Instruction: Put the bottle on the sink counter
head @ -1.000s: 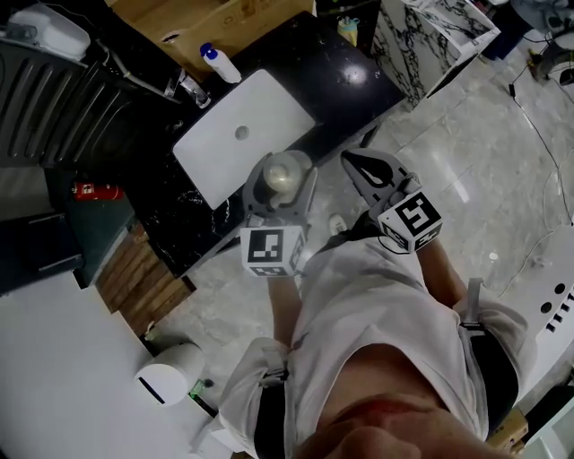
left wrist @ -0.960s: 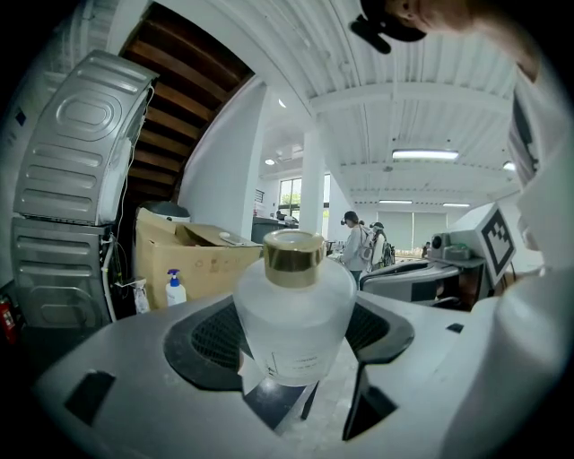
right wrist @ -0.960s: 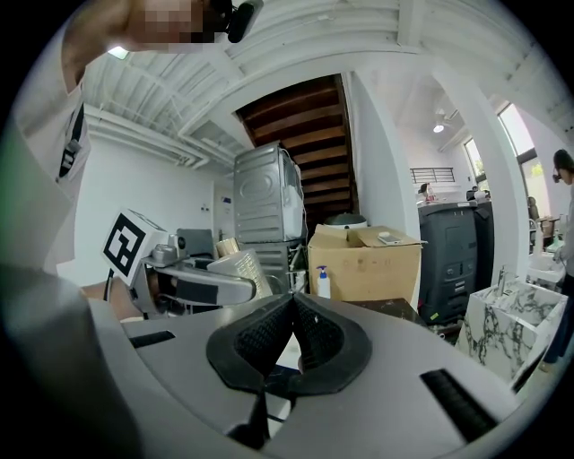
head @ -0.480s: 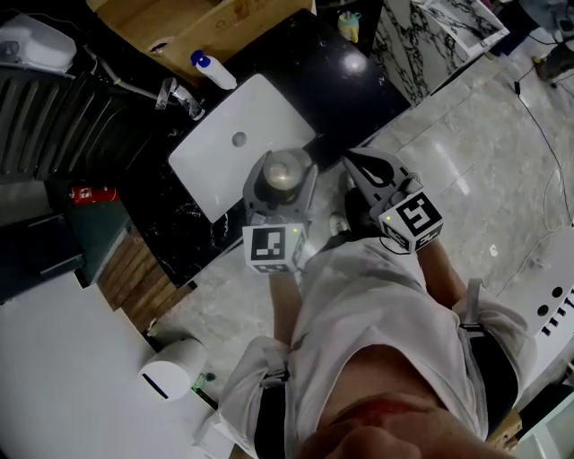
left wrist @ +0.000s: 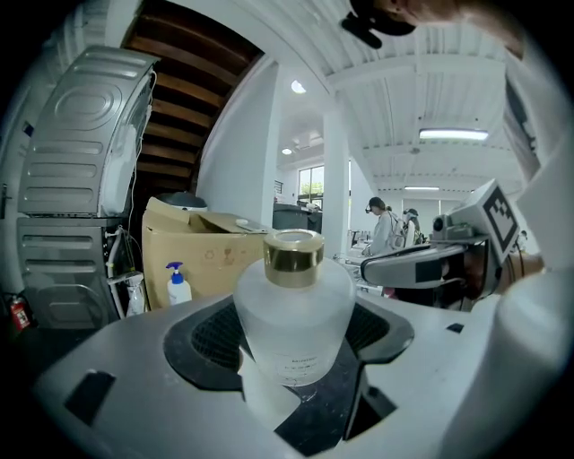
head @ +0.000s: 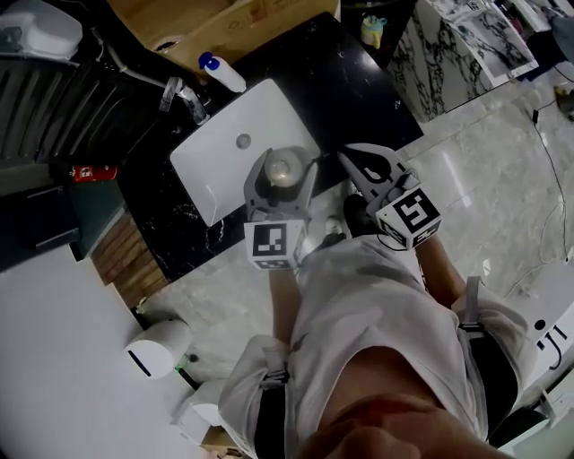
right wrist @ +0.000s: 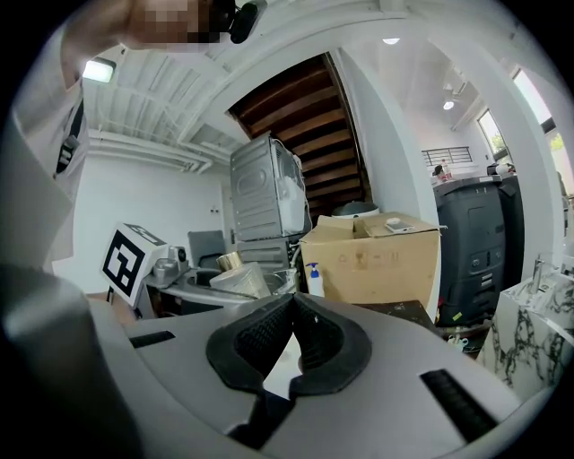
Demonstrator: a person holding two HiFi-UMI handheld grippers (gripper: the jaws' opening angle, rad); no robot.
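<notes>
A frosted glass bottle (left wrist: 294, 314) with a gold cap stands upright between the jaws of my left gripper (left wrist: 291, 359), which is shut on it. In the head view the bottle (head: 280, 172) hangs over the near edge of the white sink basin (head: 211, 166), set in a black counter (head: 350, 94). My right gripper (head: 363, 170) is just to the right of it, over the counter's near edge, jaws closed together with nothing between them (right wrist: 289, 345). The bottle (right wrist: 235, 280) also shows at left in the right gripper view.
A faucet (head: 184, 94) and a white pump bottle with blue top (head: 221, 72) stand behind the basin, beside a cardboard box (head: 224, 22). A small red extinguisher (head: 90, 170) lies at left. A marble-patterned cabinet (head: 457, 45) stands at right. A white bin (head: 152, 348) is on the floor.
The view has shifted so the counter and sink lie slightly lower and nearer. Both grippers keep about the same place, the left still holding the bottle.
</notes>
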